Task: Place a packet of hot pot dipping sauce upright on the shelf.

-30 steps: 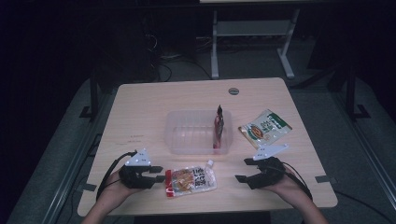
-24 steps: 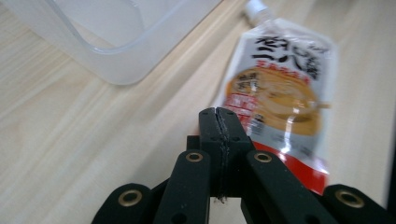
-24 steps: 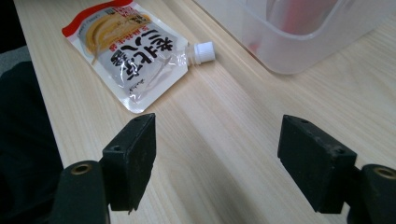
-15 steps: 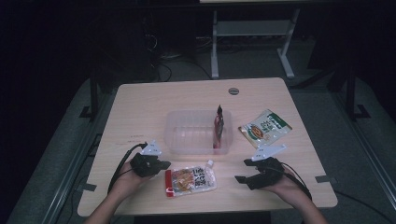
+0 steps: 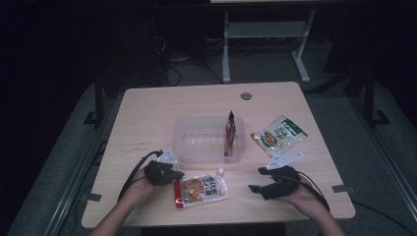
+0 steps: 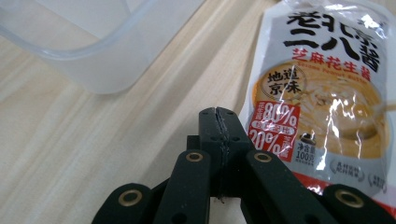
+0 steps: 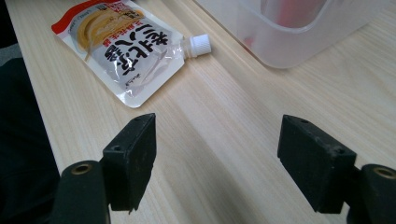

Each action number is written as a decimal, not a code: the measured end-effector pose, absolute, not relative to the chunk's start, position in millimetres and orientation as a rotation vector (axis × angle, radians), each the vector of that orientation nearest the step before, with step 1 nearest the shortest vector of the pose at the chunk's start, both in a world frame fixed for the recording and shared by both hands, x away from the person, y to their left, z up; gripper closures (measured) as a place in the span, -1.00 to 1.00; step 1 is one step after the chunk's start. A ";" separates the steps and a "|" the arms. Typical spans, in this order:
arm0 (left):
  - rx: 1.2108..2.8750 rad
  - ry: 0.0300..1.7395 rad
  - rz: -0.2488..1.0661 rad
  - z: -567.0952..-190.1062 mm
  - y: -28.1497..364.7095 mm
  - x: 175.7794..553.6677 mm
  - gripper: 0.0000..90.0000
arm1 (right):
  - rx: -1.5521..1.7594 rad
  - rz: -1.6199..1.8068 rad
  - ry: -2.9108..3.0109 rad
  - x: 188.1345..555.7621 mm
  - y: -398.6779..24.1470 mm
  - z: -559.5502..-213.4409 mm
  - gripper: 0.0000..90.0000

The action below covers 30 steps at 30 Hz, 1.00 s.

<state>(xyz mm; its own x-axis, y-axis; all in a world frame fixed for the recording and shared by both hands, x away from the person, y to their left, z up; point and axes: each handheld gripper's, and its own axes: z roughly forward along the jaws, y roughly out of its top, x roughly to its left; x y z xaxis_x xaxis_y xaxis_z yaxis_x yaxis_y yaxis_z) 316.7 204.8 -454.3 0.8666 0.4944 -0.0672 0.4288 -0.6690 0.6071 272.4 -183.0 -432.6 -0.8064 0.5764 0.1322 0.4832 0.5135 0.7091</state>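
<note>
A spouted sauce pouch with a red edge and a white cap lies flat near the table's front edge. My left gripper rests just left of it, jaws shut, tips beside the pouch's edge; in the left gripper view nothing shows between the pads. My right gripper sits to the pouch's right, apart from it, jaws wide open over bare wood. The pouch lies beyond its left jaw.
A clear plastic container stands mid-table behind the pouch, with a dark red packet upright at its right end. A green and white pouch lies to its right. A round grommet sits near the far edge.
My left gripper has moved right and a little forward, up to the pouch's left edge. The right gripper and the other things have stayed put.
</note>
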 end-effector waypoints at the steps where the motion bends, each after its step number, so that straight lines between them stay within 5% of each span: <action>1: 2.397 0.669 0.122 -454.7 204.5 316.1 0.99 | 0.922 1.172 2.626 272.4 -182.9 -432.6 -0.39; 18: 2.361 0.686 0.046 -438.2 210.7 298.8 0.99 | 0.959 1.192 2.651 275.1 -184.5 -435.1 -0.34; 30: 2.382 0.650 0.019 -429.7 201.5 253.6 0.99 | 0.967 1.193 2.655 274.9 -179.5 -435.7 -0.35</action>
